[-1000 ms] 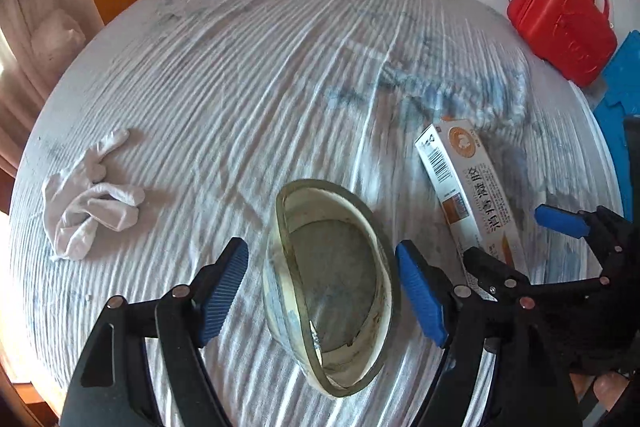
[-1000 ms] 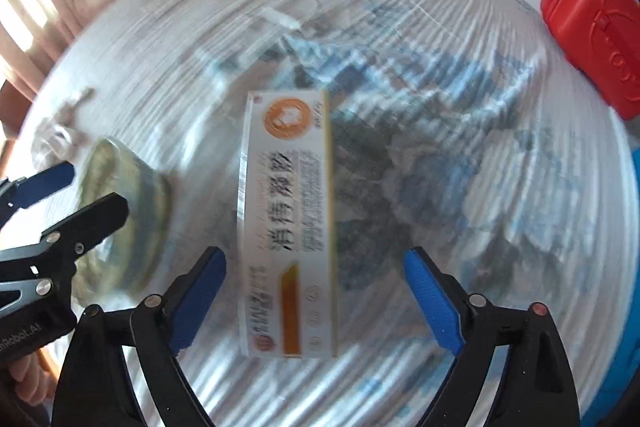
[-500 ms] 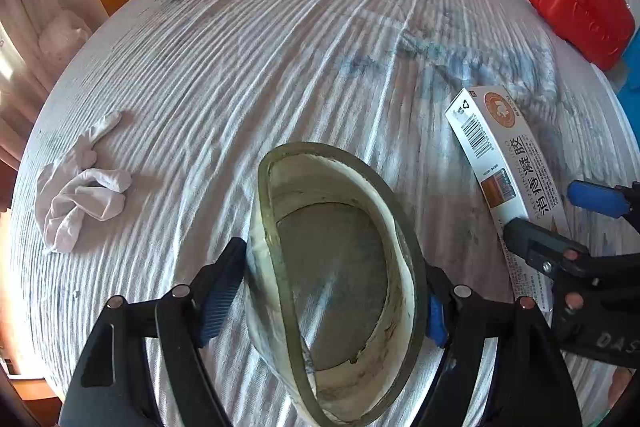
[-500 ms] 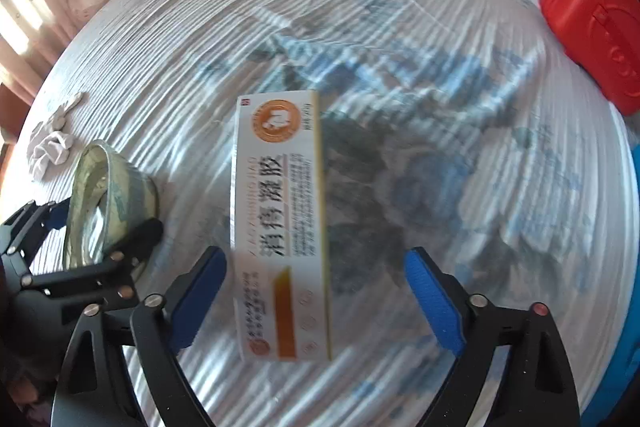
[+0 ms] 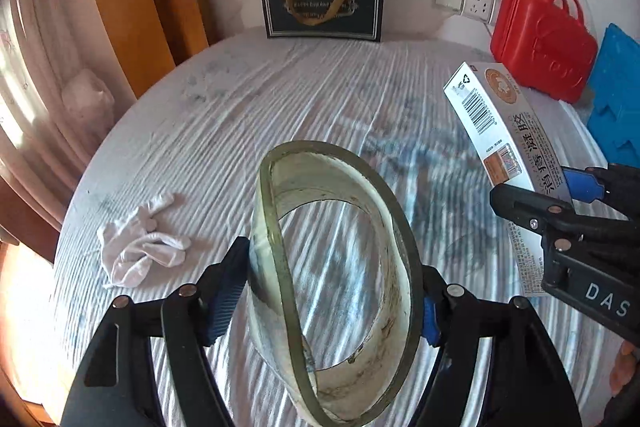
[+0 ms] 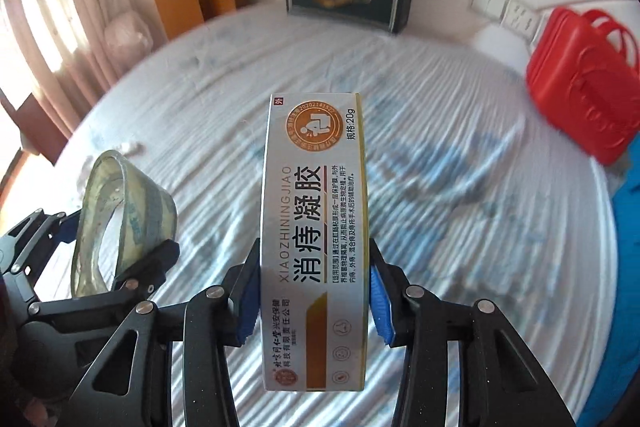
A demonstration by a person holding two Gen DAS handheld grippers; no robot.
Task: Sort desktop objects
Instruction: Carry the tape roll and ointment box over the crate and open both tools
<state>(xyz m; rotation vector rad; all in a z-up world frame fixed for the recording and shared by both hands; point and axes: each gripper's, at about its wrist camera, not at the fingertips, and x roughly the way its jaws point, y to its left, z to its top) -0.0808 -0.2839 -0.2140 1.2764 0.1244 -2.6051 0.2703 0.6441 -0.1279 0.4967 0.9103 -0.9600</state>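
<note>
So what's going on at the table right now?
Both tongs have something. The left tongs are closing on a roll of clear tape; the right tongs are closing on a white ointment box. Both items look lifted off the white tablecloth. A crumpled white glove lies untouched on the cloth.

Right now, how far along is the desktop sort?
Nothing looks placed yet. In hand: left gripper closing on the tape roll, right gripper closing on the medicine box, both above the table. Left: the white glove lies untouched.
</note>
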